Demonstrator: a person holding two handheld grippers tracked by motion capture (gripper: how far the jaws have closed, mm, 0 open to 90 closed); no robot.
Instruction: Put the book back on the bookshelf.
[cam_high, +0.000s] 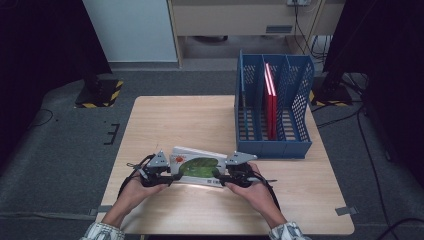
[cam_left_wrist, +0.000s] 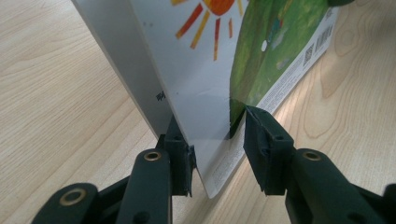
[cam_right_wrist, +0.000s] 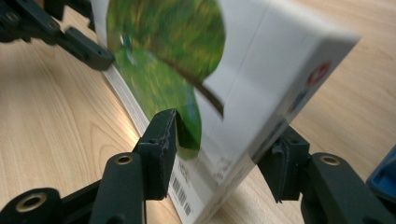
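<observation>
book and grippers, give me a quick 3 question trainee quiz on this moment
1. True or false: the picture book lies flat inside the blue file rack.
2. Which grippers have a jaw on each side of the book? A) the left gripper alone B) the right gripper alone C) both
3. What stands upright in the rack's middle slot?

Key
1. False: it is held tilted over the table, in front of the rack.
2. C: one grips each end.
3. A red book.
</observation>
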